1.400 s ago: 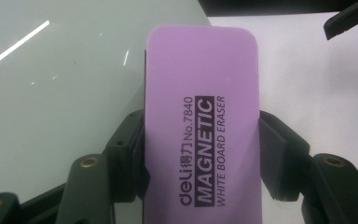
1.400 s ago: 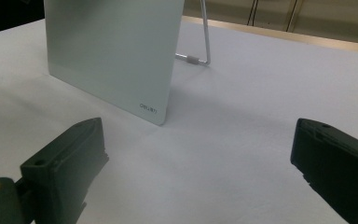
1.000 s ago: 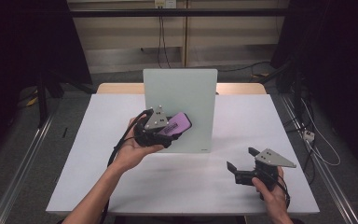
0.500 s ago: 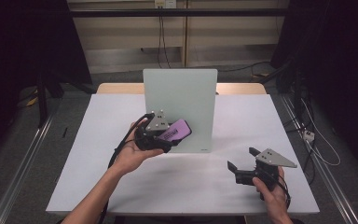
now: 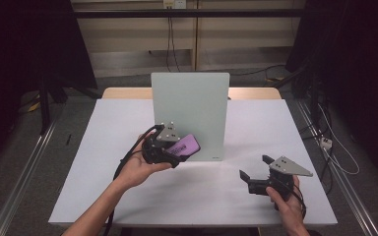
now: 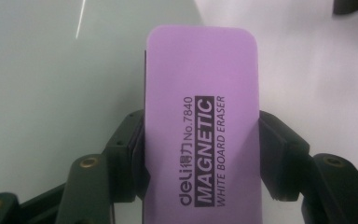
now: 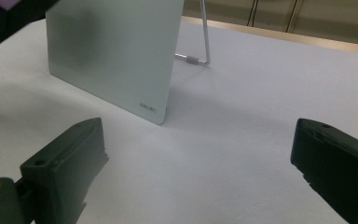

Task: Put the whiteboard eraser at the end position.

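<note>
Purple magnetic whiteboard eraser (image 6: 203,126), label side toward the camera, clamped across its width between the two black jaws of the left gripper (image 5: 174,150); its free end projects beyond the jaws. In the high view the eraser (image 5: 187,145) is held off the table, just in front of the lower left part of the upright pale green glass whiteboard (image 5: 192,110), which stands on a wire stand (image 7: 200,51) near the middle of the white table (image 5: 103,172), closer to its far edge. Whether the eraser touches the board face cannot be told.

Right gripper (image 5: 256,174): jaws spread wide, nothing between them, resting low near the table's front right corner, well apart from the board.

Risks, as judged from this arrangement: the board rests only on its light stand and no gripper steadies it, so a firm push or wipe with the eraser may slide it toward the far edge or tip it backward. The jaws bear on the eraser's smooth side walls; sideways drag against the glass may twist it out of the grip.
</note>
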